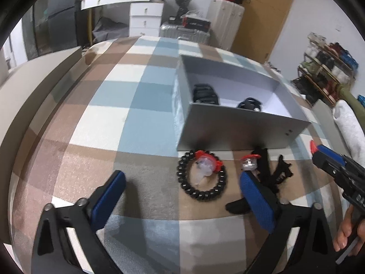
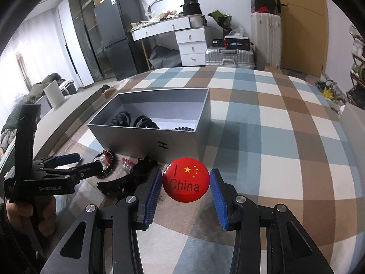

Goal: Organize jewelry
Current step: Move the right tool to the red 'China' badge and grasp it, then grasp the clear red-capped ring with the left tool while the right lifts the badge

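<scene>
The round red badge printed with a flag and the word "China" (image 2: 186,180) sits directly between the fingers of the right gripper (image 2: 186,190), on the checked blue, brown and white bed cover (image 2: 285,137). The fingers stand apart. The left blue pad (image 2: 152,196) is at or nearly at the badge's edge, while the right pad (image 2: 217,196) shows a narrow gap, so the badge is bracketed but not clamped. Being round, it has no long axis to line up with; what matters is that it lies a little off-centre, toward the left pad, and near the fingertips.

The open grey rectangular box (image 2: 146,140) stands just beyond the badge, its near wall close behind it and its long axis running away to the left. Dark hair ties or bands already lie inside.

The left gripper (image 1: 182,196) has its fingers wide apart and holds nothing. The black beaded bracelet (image 1: 202,174) lies on the cover ahead, between its tips, with a clear-and-red trinket (image 1: 206,163) inside the ring. A second clear-and-red piece (image 1: 249,162) and a black claw hair clip (image 1: 273,173) lie next to its right finger.

The right gripper is the nearer one for the badge, and closing looks like the next step, followed by a short lift forward over the box wall. The domed, glossy face may slip under a shallow grip.
</scene>
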### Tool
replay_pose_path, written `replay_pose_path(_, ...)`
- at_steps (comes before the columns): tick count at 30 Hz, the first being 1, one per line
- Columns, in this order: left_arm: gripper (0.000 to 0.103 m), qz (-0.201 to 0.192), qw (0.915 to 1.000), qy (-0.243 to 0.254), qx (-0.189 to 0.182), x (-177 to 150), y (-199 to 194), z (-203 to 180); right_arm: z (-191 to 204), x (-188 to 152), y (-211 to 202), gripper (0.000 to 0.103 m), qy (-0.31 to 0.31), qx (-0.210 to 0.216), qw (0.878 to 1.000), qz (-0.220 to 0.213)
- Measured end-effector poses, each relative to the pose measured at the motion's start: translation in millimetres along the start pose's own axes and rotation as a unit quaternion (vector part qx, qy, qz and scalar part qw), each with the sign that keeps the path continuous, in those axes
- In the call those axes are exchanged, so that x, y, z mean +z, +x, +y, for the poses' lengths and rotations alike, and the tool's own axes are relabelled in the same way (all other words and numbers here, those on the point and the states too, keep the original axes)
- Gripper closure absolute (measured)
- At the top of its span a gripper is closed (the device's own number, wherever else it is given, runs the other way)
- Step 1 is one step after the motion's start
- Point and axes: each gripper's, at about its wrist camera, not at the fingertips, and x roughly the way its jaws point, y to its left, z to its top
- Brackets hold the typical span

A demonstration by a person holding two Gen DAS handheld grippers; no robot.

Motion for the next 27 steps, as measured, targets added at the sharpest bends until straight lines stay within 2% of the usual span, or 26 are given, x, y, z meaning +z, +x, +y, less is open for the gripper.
replay_pose_path(2,0.033,-0.008,0.9998,0.016,0.002,-0.7,-3.7,-4.3,-1.4,0.3,-1.8,0.061,0.001,0.0,1.0,-0.002)
replay_pose_path(3,0.038,-0.017,0.9995,0.027,0.001,-1.6,-6.6,-7.5,-1.7,0.6,-2.9,0.061,0.002,0.0,1.0,-0.003)
replay_pose_path(5,0.055,-0.026,0.9989,0.04,-0.006,-1.2,-8.7,-11.2,-2.1,1.0,-3.3,0.061,0.003,0.0,1.0,-0.004)
replay_pose_path(6,0.058,-0.028,0.9985,0.047,-0.01,-1.1,-8.9,-13.2,-1.8,1.2,-3.3,0.061,0.002,0.0,1.0,-0.004)
replay_pose_path(9,0.078,-0.023,0.9973,0.07,-0.01,-0.5,-4.8,-19.8,-0.3,1.5,-3.7,0.061,-0.001,0.0,1.0,-0.004)
replay_pose_path(17,0.086,-0.002,0.9979,0.064,-0.009,1.3,5.2,-20.1,-1.4,2.6,-5.4,0.061,0.001,0.003,1.0,-0.007)
replay_pose_path(21,0.087,-0.001,0.998,0.062,-0.009,1.3,4.9,-20.1,-2.6,2.9,-5.3,0.061,0.003,0.002,1.0,-0.007)
replay_pose_path(23,0.092,-0.002,0.9979,0.065,-0.006,0.6,4.9,-21.4,-2.8,2.4,-4.8,0.061,0.003,0.003,1.0,-0.005)
replay_pose_path(27,0.093,-0.004,0.998,0.062,-0.011,0.0,2.5,-21.2,-1.4,2.3,-5.2,0.061,0.0,0.003,1.0,-0.006)
